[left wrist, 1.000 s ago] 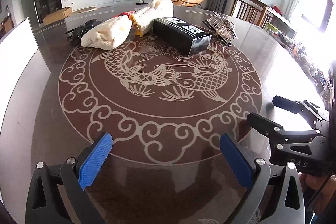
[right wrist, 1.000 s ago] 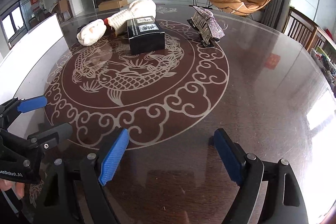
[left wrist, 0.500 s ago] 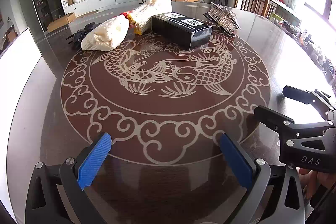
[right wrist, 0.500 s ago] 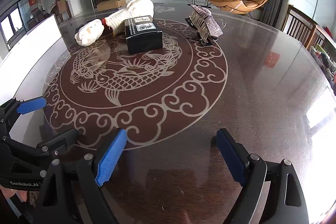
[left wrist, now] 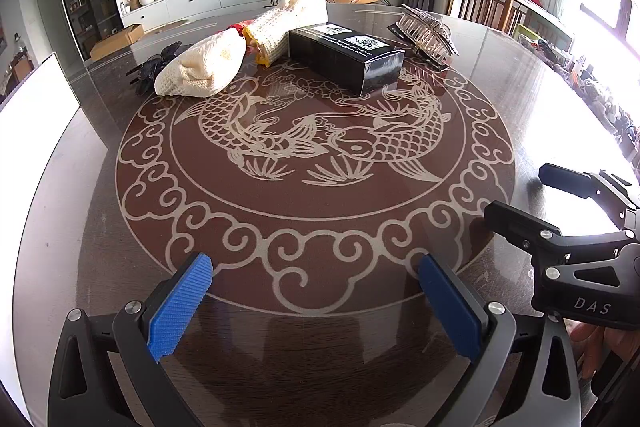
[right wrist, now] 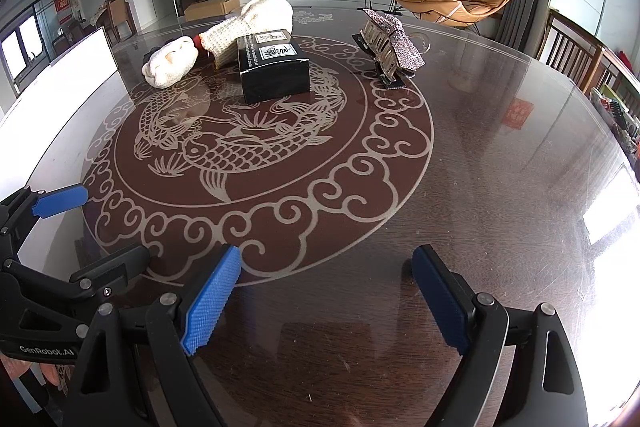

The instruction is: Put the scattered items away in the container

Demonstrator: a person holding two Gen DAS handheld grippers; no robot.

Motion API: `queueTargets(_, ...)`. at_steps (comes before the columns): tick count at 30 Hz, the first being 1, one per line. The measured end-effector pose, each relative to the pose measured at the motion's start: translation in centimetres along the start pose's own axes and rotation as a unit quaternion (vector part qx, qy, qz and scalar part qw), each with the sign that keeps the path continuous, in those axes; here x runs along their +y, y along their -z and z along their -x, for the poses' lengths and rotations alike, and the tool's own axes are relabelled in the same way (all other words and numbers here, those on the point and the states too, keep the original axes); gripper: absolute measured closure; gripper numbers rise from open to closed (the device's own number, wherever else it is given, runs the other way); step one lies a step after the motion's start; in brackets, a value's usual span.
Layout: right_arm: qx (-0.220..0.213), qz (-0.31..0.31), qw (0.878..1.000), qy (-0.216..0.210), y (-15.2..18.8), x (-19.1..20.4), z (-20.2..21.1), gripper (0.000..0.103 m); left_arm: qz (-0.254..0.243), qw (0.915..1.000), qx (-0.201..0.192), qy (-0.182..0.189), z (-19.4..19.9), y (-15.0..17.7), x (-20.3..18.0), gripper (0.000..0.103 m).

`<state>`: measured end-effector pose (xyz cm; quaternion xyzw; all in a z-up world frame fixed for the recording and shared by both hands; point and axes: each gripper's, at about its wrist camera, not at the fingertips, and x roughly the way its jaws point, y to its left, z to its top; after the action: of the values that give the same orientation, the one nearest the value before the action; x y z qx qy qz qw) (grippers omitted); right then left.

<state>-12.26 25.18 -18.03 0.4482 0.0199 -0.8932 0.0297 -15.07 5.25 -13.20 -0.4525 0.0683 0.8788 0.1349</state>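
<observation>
Both the left claw (left wrist: 316,301) and right claw (right wrist: 326,293) gape wide and empty, well short of the black box (left wrist: 346,57). Left of the box lie two knit pouches (left wrist: 202,69); right of it, a sparkly clip (right wrist: 392,45). Which thing is the container is unclear. The glossy tabletop (right wrist: 500,155) may let the clip skid from a pinch.

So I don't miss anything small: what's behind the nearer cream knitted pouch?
Behind the nearer cream knitted pouch a black hair claw clip pokes out; the rest of it is hidden.
</observation>
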Motion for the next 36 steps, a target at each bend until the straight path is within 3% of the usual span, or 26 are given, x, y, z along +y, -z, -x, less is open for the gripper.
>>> queueTargets(36,0.002,0.0,1.0,-0.002,0.01,0.08,-0.13,0.012,0.0,1.0,0.0,0.0,0.01,0.0,0.03,0.0)
